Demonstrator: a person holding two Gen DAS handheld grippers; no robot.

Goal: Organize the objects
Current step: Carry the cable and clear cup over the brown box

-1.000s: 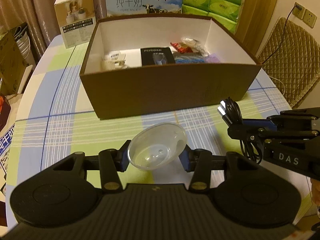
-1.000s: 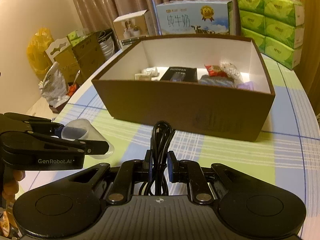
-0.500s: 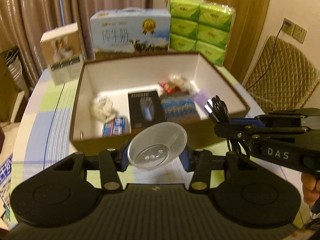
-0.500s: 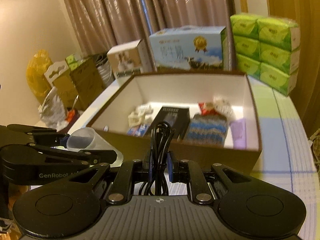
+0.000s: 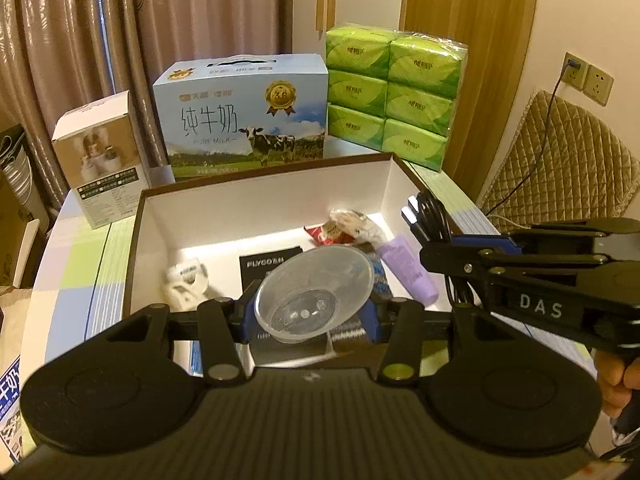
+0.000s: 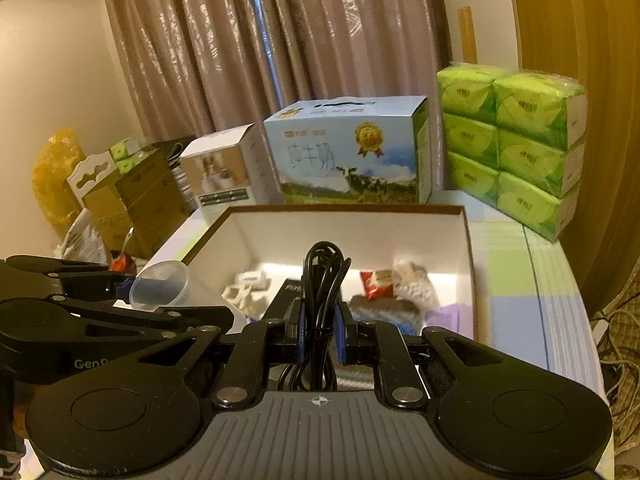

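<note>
Brown curtains (image 6: 240,60) hang behind the counter (image 5: 80,248), which wears a checked cloth in green, blue & white. At its far edge stand a six-pack of green tissue packs (image 5: 392,96), a blue milk carton box (image 5: 244,120) w/ a cow on it, and a smaller white product box (image 5: 100,160) toward the far left corner. A quilted chair back (image 5: 560,160) sits off the right side.

Just in front of those is the big brown box (image 6: 472,264), white inside, open on top. On its floor: a black flat box (image 5: 268,264) mid-way, a white clip-like item (image 5: 184,284) to the left, a purple tube (image 5: 408,272) by the right wall, a red snack packet (image 6: 376,280) and a crinkly clear wrapper (image 5: 352,224) toward the back right.

Left hand-held gripper (image 5: 310,312) is clamped on a clear plastic cup (image 5: 316,292), fingers pressing its sides, mouth tilted toward the camera; cup hangs over the box's near edge, above the black flat box.

Right hand-held gripper (image 6: 320,332) is closed narrow on a coiled black cable (image 6: 324,280), loops sticking up between the fingers, held over the box's near right part, not touching the contents.
</note>
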